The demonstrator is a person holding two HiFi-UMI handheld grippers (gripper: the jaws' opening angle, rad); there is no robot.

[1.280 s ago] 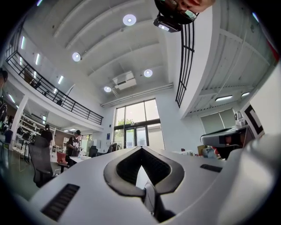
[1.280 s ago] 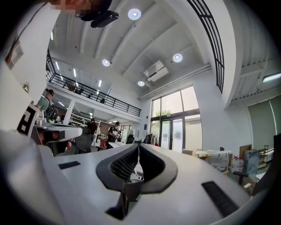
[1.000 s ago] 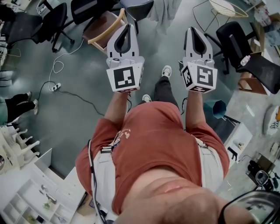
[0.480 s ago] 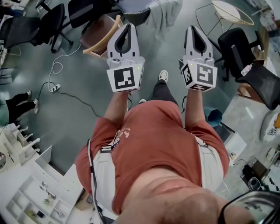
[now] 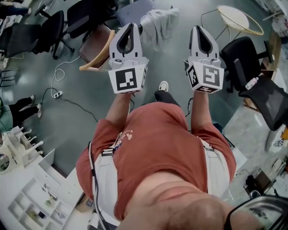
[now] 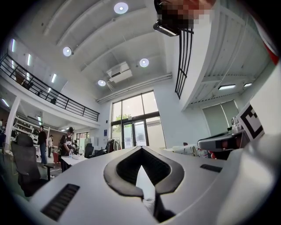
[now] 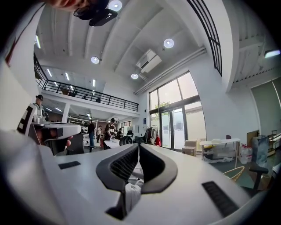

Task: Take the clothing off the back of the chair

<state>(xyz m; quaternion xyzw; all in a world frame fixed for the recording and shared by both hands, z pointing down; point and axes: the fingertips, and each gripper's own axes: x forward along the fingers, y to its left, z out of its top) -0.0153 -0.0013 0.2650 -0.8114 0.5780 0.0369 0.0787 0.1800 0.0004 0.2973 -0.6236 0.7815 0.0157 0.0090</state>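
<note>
Covering its chair (image 5: 131, 11), clothing (image 5: 159, 23) lies beyond left tongs (image 5: 130, 25) and right tongs (image 5: 198, 28), both closed, empty.

You have nothing legible here. The left marker cube (image 5: 127, 79) and right marker cube (image 5: 209, 77), upper middle of the head view, carry only black-and-white square patterns, no letters. The small print on your red shirt (image 5: 126, 136) and the blue sign (image 6: 105, 132) beside the glass doors (image 6: 135, 134) are too blurred to read.
</note>
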